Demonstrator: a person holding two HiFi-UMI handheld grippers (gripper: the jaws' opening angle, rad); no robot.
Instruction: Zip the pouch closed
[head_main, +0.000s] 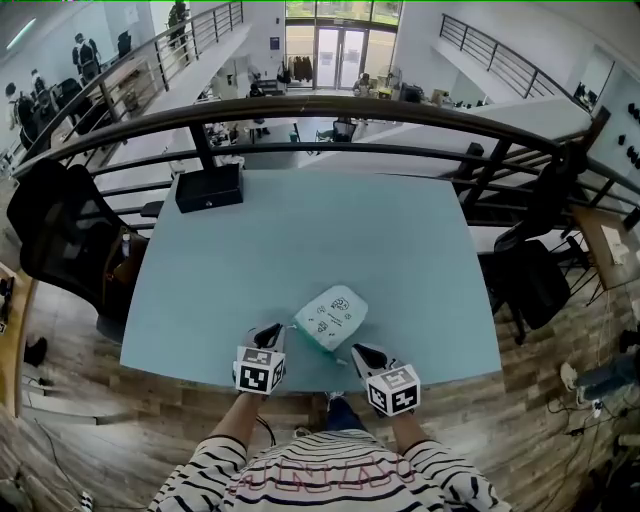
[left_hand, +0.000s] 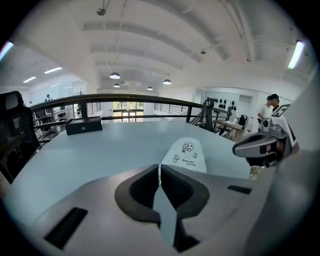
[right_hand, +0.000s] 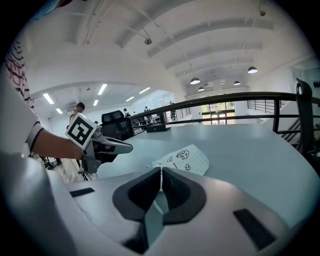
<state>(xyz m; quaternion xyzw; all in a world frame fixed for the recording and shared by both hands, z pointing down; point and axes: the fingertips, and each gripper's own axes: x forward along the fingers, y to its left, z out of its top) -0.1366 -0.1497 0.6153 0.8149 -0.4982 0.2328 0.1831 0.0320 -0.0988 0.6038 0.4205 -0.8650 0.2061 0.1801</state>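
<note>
At the near edge of the pale blue table (head_main: 420, 250), the person holds two grippers side by side. The left gripper (left_hand: 160, 170) has its two jaws pressed tight together. Nothing is between them. The right gripper (right_hand: 161, 172) is the same: its jaws are together and it holds nothing.

The pouch (head_main: 331, 317) lies flat on the table, between the two grippers and just past their tips. It is white with a green strip along its near side. The left gripper's tip is just beside the pouch's left corner. The right gripper's tip is near its closest corner. In both gripper views the pouch sits a little beyond the jaws, not in them. I cannot tell if the zip is open or closed.

The pouch has small black drawings on it, like little cartoon shapes, with a line of tiny words under them. The words are too small to read.

Each gripper has a cube with black and white square marks. A black box (head_main: 209, 187) stands at the far left corner of the table, with one small pale mark on its front.
</note>
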